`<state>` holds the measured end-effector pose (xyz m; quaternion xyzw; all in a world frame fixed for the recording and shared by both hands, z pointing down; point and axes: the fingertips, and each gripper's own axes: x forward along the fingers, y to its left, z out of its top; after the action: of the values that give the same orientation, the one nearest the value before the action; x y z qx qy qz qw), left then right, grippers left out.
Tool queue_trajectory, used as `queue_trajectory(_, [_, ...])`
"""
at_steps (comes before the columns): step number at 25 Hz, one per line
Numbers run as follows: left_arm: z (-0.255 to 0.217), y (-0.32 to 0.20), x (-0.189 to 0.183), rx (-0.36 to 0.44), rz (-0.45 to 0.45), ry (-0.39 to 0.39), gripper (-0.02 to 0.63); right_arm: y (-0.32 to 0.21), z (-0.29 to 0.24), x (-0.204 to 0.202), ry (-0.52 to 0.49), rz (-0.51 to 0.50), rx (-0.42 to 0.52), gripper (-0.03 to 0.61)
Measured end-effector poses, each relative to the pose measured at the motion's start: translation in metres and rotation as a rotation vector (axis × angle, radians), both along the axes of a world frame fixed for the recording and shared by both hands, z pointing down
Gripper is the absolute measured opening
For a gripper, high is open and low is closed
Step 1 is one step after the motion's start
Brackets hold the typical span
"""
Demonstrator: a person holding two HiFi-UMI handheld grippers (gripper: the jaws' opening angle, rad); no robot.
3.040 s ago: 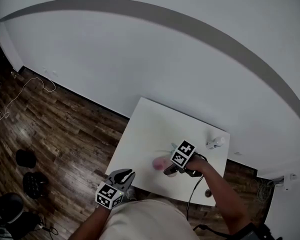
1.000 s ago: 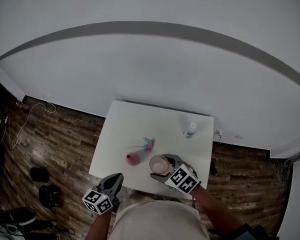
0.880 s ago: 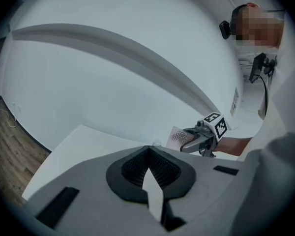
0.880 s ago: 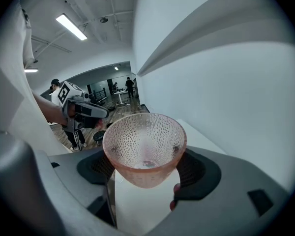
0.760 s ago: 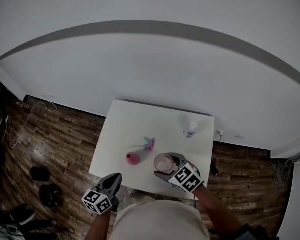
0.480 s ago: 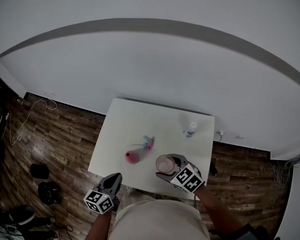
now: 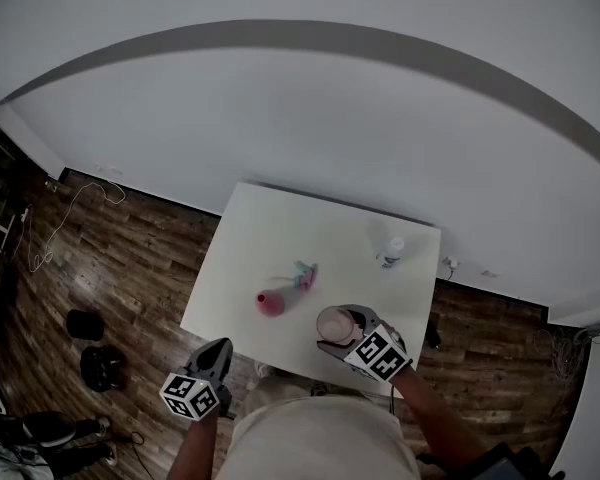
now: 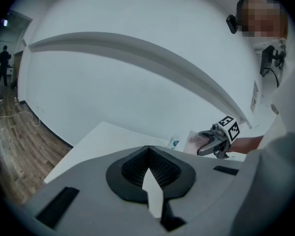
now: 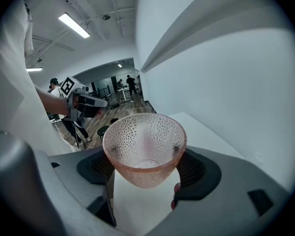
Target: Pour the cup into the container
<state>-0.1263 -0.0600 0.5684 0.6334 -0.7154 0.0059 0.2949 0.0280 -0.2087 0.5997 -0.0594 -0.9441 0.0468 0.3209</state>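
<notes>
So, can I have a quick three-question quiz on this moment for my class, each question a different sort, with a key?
1. True or false: the left gripper holds the cup.
2. What grips the cup? A) the left gripper B) the right gripper C) nothing
3. Fill in: the bottle rests on the white ____.
Key: 1 false; 2 B; 3 table.
</notes>
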Motion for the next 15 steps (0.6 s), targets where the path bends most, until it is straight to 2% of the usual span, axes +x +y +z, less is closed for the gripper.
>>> queue_trajectory(7, [-0.001, 0.013, -0.011, -0.038, -0.041, -0.019, 0.009, 0.002, 0.007, -0.004, 0.002, -0.025, -0.009, 0.374])
queue_trajectory(15, [0.016, 0.007, 0.021, -0.079, 0.018, -0.020, 0.009, 0.008, 0.022, -0.005, 0.023, -0.045, 0.002, 0.374])
